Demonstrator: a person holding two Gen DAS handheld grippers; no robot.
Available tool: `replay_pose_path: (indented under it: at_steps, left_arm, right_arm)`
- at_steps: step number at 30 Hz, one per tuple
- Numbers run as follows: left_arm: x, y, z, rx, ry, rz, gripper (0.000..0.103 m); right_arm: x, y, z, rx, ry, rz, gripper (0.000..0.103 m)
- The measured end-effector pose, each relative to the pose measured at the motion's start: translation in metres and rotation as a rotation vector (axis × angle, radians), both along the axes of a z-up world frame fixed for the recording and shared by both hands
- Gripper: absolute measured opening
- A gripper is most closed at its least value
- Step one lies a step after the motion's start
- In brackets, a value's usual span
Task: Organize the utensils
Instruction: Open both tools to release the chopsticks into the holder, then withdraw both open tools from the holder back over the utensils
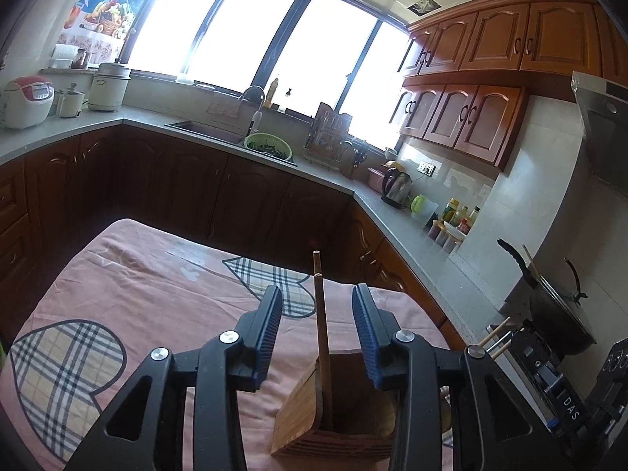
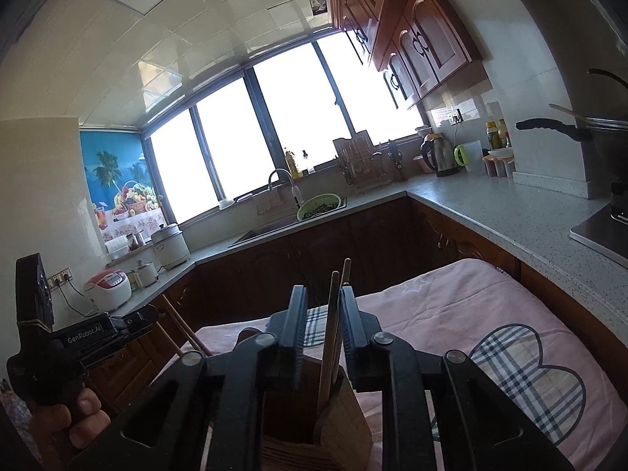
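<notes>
Left wrist view: the left gripper (image 1: 317, 333) has its jaws parted to a moderate gap, the blue ribbed pads (image 1: 271, 329) facing each other with clear space between them. A pair of wooden chopsticks (image 1: 322, 329) stands nearly upright in that gap, closer to the right jaw's side of centre but touching neither pad as far as can be seen. Their lower ends go down into a wooden utensil holder (image 1: 302, 428) that sits just below and ahead of the jaws on a pink cloth (image 1: 157, 274) with plaid heart patches. Far to the right of the jaws, at the frame edge, part of the other gripper shows, with two pale stick ends poking up beside it. Beyond the jaws runs a grey kitchen counter (image 1: 384, 212) with a sink and a green colander (image 1: 268, 146).

Right wrist view: the right gripper (image 2: 322, 322) has its jaws set at a narrower-looking gap. Two chopsticks (image 2: 331, 333) rise between the jaws, leaning slightly toward the right jaw; the further stick looks to brush that jaw's inner edge, though whether it is pressed cannot be told, and the left pad stands clear of them. They stand in the same wooden utensil holder (image 2: 349, 428), directly below the jaws. Left of the jaws a hand (image 2: 74, 420) grips the handle of the left gripper, whose own jaws are hidden from this side; two more chopsticks (image 2: 178, 327) slant beside it. The pink cloth (image 2: 451, 306) spreads to the right of the jaws
</notes>
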State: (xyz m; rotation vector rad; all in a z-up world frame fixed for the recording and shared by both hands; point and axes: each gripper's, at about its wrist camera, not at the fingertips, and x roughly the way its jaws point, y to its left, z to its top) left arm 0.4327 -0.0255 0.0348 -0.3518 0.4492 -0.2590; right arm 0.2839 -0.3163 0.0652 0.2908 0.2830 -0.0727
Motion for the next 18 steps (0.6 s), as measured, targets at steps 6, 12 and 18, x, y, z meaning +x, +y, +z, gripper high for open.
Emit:
replay_pose_path:
  at_steps: [6, 12, 18]
  left_arm:
    - [-0.019, 0.009, 0.002, -0.01, 0.011, 0.003, 0.067]
    - [-0.056, 0.021, 0.003, 0.02, 0.008, 0.012, 0.083]
    - [-0.099, 0.036, 0.001, 0.029, 0.054, 0.017, 0.084]
  right_arm:
    - [-0.009, -0.001, 0.007, 0.015, -0.007, 0.003, 0.063]
    - [-0.031, 0.006, 0.016, 0.015, -0.017, 0.015, 0.087]
    - [-0.057, 0.017, 0.017, 0.018, 0.001, 0.046, 0.092]
